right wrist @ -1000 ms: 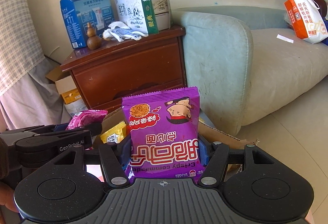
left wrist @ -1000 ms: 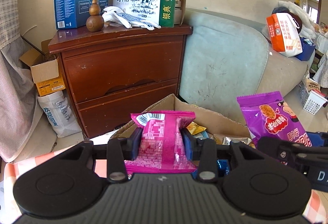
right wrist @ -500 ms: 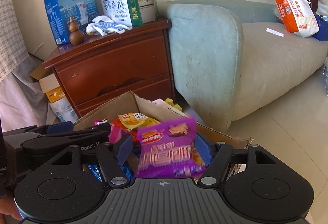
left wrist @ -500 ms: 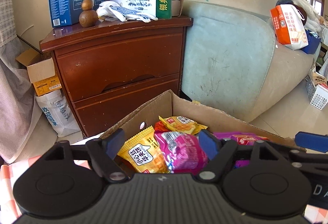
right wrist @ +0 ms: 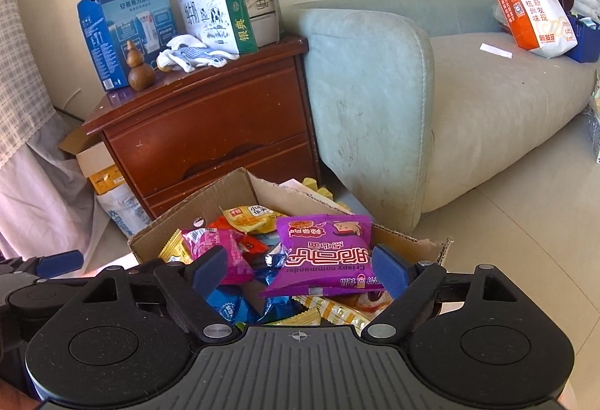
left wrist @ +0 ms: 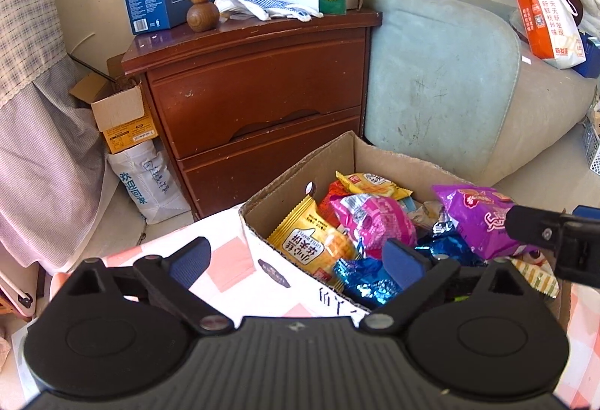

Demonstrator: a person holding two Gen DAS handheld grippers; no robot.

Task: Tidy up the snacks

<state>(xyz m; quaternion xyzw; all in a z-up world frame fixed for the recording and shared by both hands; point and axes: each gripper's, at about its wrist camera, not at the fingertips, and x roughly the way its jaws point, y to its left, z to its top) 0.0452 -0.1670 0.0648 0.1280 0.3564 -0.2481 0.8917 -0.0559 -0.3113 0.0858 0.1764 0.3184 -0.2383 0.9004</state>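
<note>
While both sets of jaws are opening, we see nothing pinched in either. Our left gripper hangs over the near wall of the cardboard box, one finger above the checked cloth, the other over blue wrappers; the pink packet lies in the box just ahead. Our right gripper spreads wide around the purple snack bag, which rests free atop the pile, nearer the right-hand pad.
</note>
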